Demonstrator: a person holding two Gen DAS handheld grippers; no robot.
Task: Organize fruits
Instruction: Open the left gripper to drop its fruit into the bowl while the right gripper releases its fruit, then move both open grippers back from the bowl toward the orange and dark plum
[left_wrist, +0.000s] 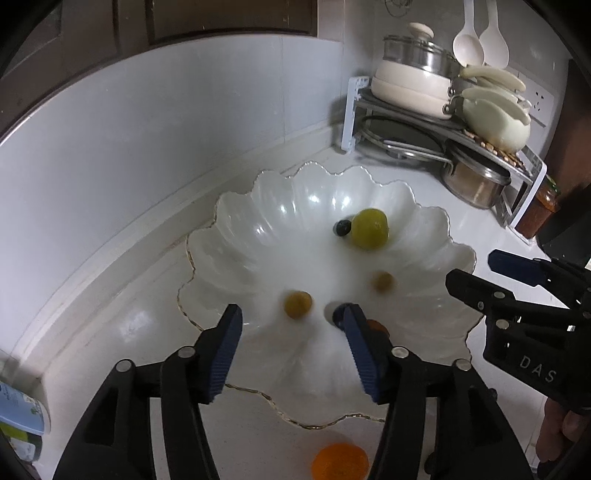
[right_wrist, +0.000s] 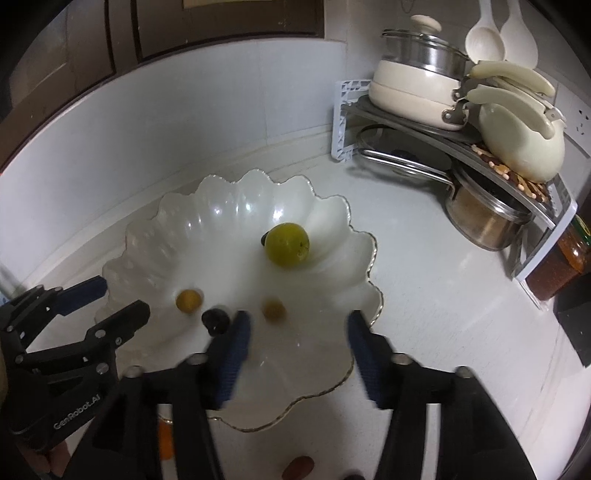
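scalloped bowl (left_wrist: 229, 206) on bench: holds green fruit (left_wrist: 369, 228), small yellow fruits, dark berries. left gripper (left_wrist: 291, 325), right gripper (right_wrist: 295, 325): fingers half-open, empty. step: depositing. next: fetch orange (left_wrist: 340, 463) from bench.

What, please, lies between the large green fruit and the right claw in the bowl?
A small blurred yellow-brown fruit lies between the large green fruit and the right claw, in the right wrist view.

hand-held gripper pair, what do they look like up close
Both match: the left hand-held gripper and right hand-held gripper have angular black frames with silver pivot screws and dark blue ribbed pads. White lettering marks the sides: "GenRobot.AI" on the left, "DAS" visible on the right.
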